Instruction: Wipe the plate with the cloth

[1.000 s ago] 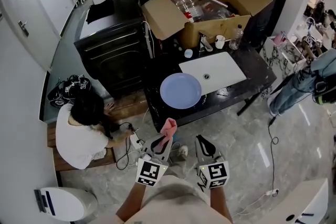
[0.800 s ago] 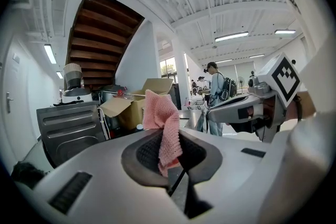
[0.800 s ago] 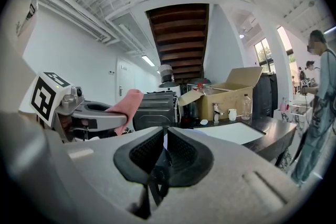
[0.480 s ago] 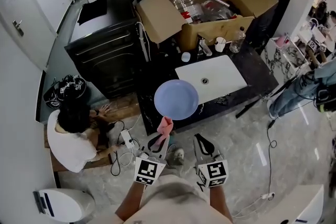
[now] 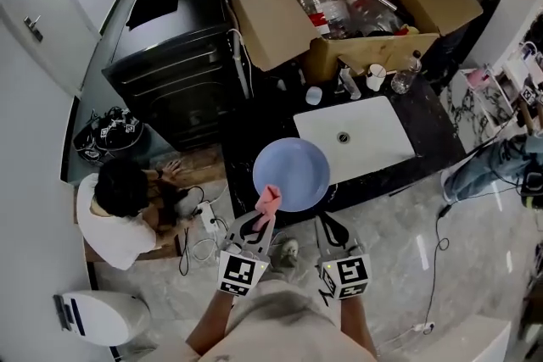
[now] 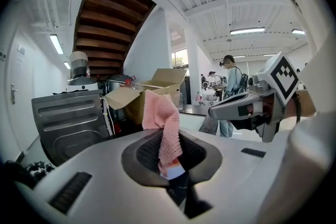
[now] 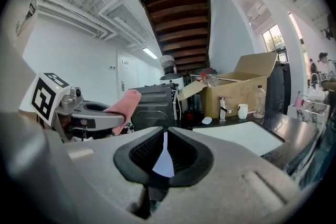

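**Closing in on the plate, cloth leading**

Both grippers sit nearer the counter than a second ago. The plate (image 5: 293,169) now lies just ahead of them, and the cloth (image 5: 270,201) tip overlaps its near rim in the head view. No contact confirmed.

- Left gripper (image 5: 257,226): jaws clamped on the pink cloth's lower end.
- Right gripper (image 5: 327,225): jaw tips meet, nothing gripped. It is low, just right of the left one.
- Plate: pale blue, face up, flat on the dark counter (image 5: 254,127) at its front edge, just left of the white sink (image 5: 365,140).
- Cloth axis: its length runs along the jaws, out past the tips toward the plate. The free end stands clear and its top flops to one side.

Step in hand, as I judge it: bring the cloth down onto the plate face.
- Tilt the left gripper so the loose end lies flat and the jaw tips stay off the glaze.
- Sweep from the near rim inward.
- The plate sits close to the counter's edge, so a push could slide it. The right gripper could steady the rim.
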A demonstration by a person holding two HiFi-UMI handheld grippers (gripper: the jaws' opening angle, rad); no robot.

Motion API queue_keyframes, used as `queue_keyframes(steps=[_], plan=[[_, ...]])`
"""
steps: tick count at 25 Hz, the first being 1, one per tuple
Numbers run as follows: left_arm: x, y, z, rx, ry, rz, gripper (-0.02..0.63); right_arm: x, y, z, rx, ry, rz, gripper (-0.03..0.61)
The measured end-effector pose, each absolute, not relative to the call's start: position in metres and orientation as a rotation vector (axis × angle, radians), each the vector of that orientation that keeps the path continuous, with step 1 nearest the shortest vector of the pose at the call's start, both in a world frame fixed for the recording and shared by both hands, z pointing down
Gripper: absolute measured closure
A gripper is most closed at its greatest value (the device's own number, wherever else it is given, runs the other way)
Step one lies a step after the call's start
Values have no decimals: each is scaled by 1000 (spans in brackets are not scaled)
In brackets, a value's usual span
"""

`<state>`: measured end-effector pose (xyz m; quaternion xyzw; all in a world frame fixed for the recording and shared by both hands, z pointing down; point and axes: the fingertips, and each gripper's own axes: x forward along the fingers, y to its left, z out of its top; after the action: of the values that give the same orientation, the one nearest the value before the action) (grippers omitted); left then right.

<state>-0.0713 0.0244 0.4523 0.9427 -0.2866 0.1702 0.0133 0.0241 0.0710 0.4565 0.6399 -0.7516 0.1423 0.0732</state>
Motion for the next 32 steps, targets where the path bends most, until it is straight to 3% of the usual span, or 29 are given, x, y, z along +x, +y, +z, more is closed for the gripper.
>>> queue_keyframes(steps=[32], plan=[[-30, -76, 477, 2797, -1024, 585, 580, 72, -45, 471, 1700, -2313, 443, 552]])
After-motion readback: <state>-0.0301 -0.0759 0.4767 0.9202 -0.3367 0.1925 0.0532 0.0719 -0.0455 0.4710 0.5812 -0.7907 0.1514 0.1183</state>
